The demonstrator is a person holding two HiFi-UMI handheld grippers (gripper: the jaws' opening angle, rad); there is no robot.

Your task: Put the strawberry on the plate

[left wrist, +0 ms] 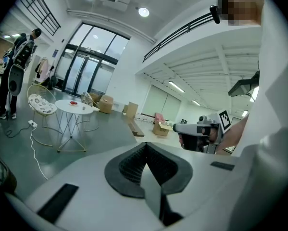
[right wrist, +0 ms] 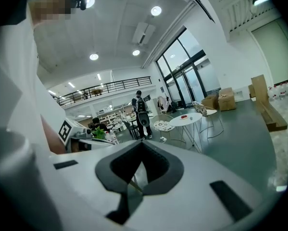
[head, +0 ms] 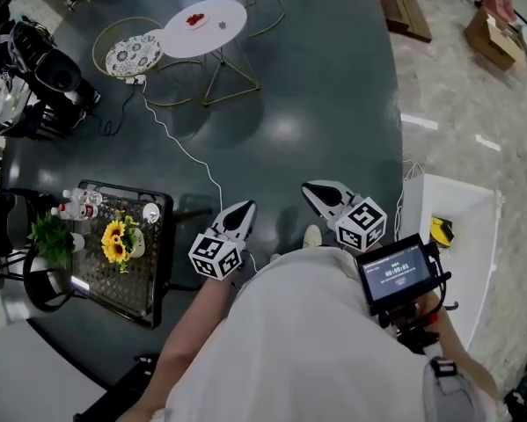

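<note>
Far ahead on the dark floor stands a round white table (head: 212, 30) (left wrist: 74, 107) (right wrist: 186, 119). A small red patch, the strawberry (head: 195, 19) (left wrist: 73, 102) (right wrist: 183, 116), lies on it; a plate is too small to make out. Both grippers are held close to the person's body, well short of the table. My left gripper (head: 244, 208) (left wrist: 146, 163) is shut and holds nothing. My right gripper (head: 312, 190) (right wrist: 138, 169) also has its jaws together, empty. Each one shows in the other's view: the right gripper (left wrist: 201, 128) and the left gripper (right wrist: 71, 131).
A wire chair with a patterned cushion (head: 133, 55) stands left of the white table. A white cable (head: 186, 150) runs across the floor. A black mesh table (head: 149, 280) with sunflowers and bottles is at my left, a white cabinet (head: 461, 218) at my right. A person with a backpack (right wrist: 140, 108) stands far off.
</note>
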